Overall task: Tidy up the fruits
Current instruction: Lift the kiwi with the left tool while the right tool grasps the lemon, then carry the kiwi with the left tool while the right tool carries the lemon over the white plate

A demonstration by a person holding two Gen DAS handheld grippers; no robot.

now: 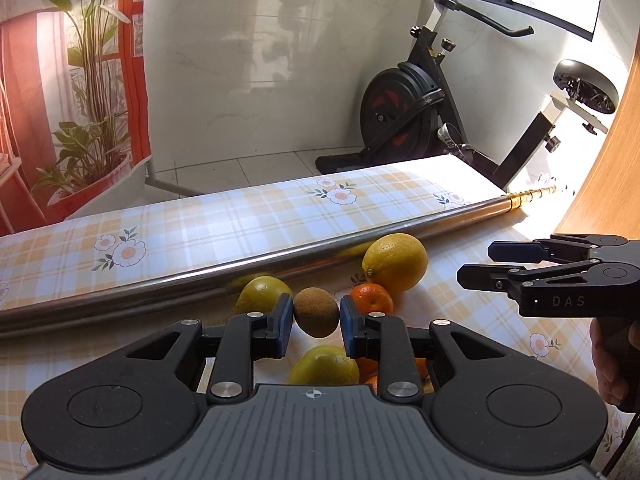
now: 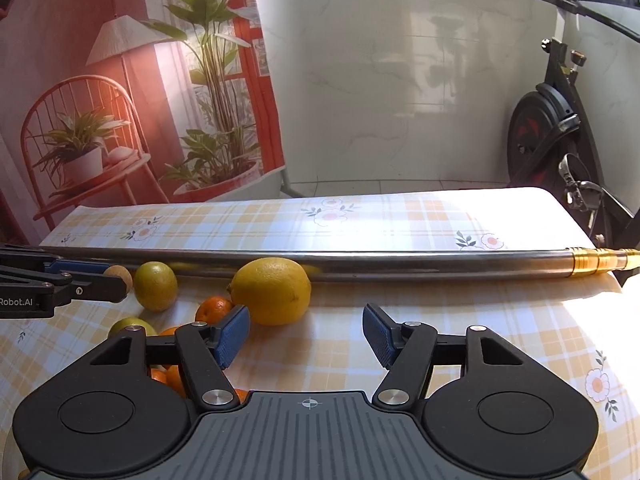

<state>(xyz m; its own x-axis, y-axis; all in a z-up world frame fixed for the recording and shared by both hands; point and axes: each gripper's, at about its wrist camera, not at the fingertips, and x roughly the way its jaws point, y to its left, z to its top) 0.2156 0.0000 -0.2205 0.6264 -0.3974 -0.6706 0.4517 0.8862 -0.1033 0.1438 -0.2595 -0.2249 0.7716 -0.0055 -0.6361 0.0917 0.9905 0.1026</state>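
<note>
My left gripper [image 1: 316,320] is shut on a brown kiwi [image 1: 316,312], held just above the checked tablecloth. Around it lie a big yellow lemon [image 1: 395,262], a small orange mandarin [image 1: 372,299], a greenish lemon [image 1: 262,291] and another greenish fruit [image 1: 324,366] under the jaws. In the right wrist view the big lemon [image 2: 272,291], mandarin [image 2: 214,309] and green lemon [image 2: 155,286] lie ahead and to the left. My right gripper [image 2: 306,336] stands open over bare cloth, right of the fruit. The kiwi [image 2: 120,276] shows in the left gripper [image 2: 116,280] at the far left.
A long steel pole [image 1: 200,276] with a brass tip [image 2: 592,262] lies across the table behind the fruit. Several orange pieces [image 2: 168,376] sit under the right gripper's left finger. An exercise bike [image 1: 420,112] stands beyond the table. A hand [image 1: 612,360] holds the right gripper.
</note>
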